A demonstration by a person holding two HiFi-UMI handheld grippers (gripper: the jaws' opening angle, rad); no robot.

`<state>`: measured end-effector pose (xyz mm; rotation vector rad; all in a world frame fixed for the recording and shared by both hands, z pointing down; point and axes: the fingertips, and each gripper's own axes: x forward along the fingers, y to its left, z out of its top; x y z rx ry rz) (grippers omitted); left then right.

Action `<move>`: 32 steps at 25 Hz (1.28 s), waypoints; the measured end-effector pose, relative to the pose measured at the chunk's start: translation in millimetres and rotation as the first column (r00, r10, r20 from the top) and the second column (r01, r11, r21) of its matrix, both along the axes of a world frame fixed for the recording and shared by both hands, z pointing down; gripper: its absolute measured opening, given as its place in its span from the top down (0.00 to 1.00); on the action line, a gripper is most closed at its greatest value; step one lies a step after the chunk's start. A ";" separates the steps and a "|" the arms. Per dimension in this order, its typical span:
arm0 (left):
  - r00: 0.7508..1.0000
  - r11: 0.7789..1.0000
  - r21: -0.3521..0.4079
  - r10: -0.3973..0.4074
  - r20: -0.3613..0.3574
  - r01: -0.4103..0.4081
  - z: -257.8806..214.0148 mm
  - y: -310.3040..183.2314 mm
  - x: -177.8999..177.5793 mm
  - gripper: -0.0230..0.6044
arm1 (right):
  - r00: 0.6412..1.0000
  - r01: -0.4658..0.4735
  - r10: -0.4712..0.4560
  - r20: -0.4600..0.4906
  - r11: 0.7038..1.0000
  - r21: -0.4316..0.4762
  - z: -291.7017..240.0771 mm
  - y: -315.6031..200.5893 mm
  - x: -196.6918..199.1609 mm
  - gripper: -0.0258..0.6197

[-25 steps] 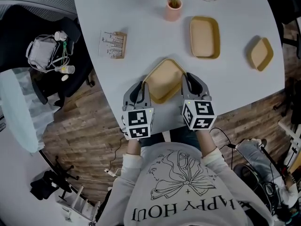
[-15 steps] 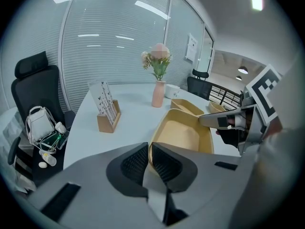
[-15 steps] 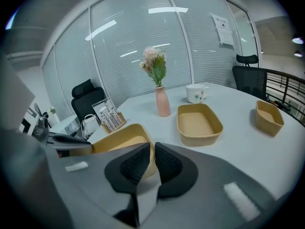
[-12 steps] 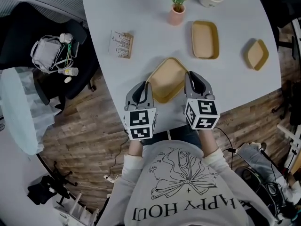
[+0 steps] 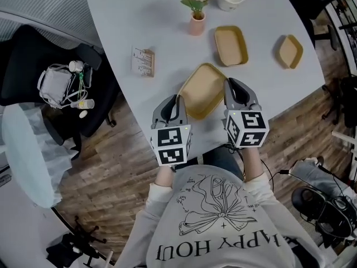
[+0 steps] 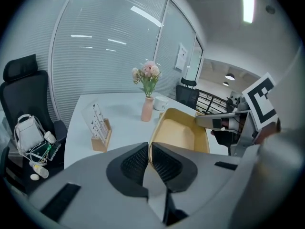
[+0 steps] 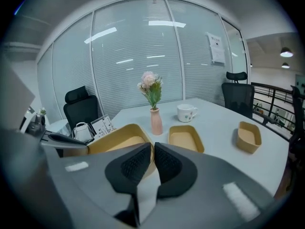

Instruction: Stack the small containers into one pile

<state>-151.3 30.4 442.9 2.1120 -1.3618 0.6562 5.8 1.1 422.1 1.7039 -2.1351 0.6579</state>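
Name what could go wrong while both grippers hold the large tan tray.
The left gripper and right gripper pinch only the thin rim of the large tan rectangular tray, the right's jaws having just closed further on it; uneven moves could twist it loose.
The pink vase of flowers stands close beyond it and could be knocked.
It looks wider than the medium tan tray and small tan container, so stacked on them it may wobble.
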 end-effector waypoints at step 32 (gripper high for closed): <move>0.997 0.997 0.023 -0.078 -0.013 0.079 -36.2 -90.5 134.1 0.90 | 0.989 0.145 -0.145 0.005 0.989 0.020 -36.1 -126.0 122.6 0.91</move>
